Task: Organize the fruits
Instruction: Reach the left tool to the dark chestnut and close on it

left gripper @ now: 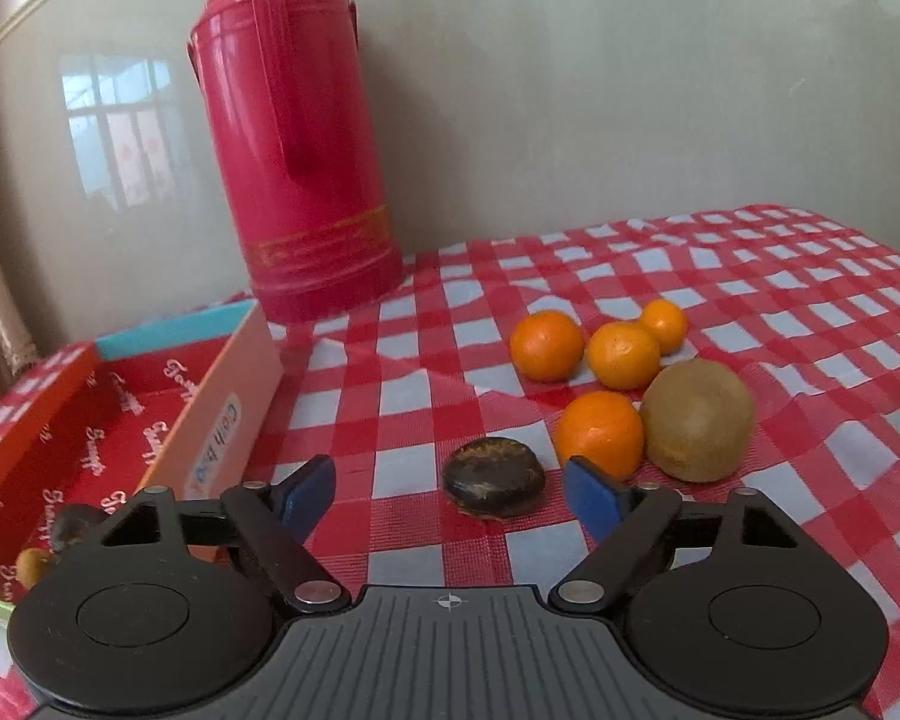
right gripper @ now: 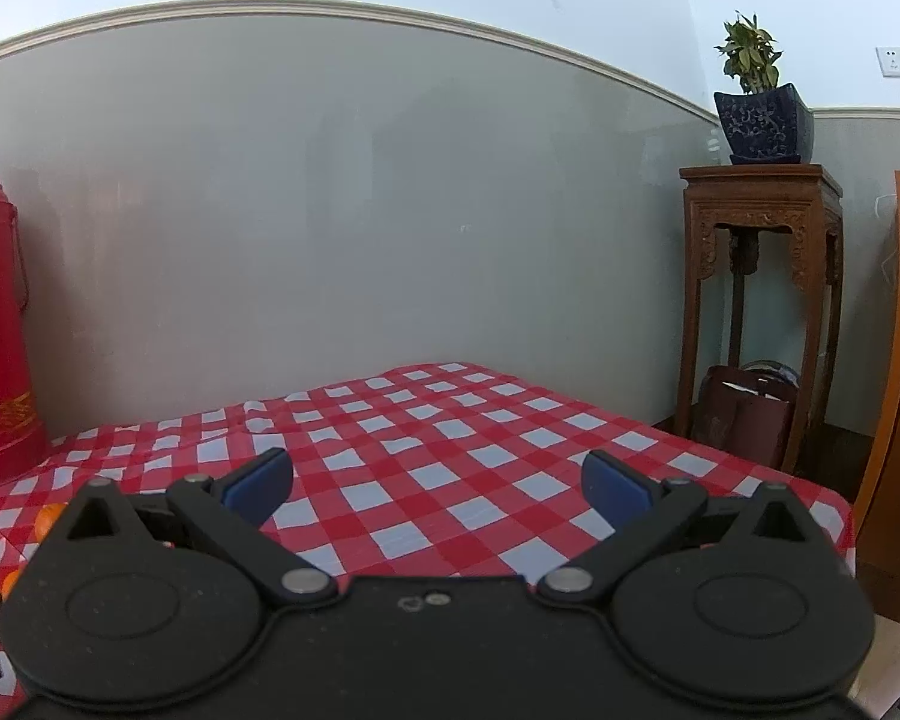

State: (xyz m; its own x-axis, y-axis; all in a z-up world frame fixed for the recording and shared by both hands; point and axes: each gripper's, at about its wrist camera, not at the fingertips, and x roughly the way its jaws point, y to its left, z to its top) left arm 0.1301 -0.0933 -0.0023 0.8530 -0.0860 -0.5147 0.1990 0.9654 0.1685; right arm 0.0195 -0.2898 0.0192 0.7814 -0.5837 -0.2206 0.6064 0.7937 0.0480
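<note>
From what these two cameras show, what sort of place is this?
Probably a room in a home, perhaps a dining corner. A table with a checked cloth holds oranges and a red thermos, and a potted plant stands on a carved wooden stand by the wall.

A table under a red-and-white checked cloth carries a red thermos, an open red box, four oranges, a brown fruit and a dark chestnut.

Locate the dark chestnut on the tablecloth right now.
Left wrist view: the chestnut lies between the open left gripper fingers, left of the nearest orange.
</note>
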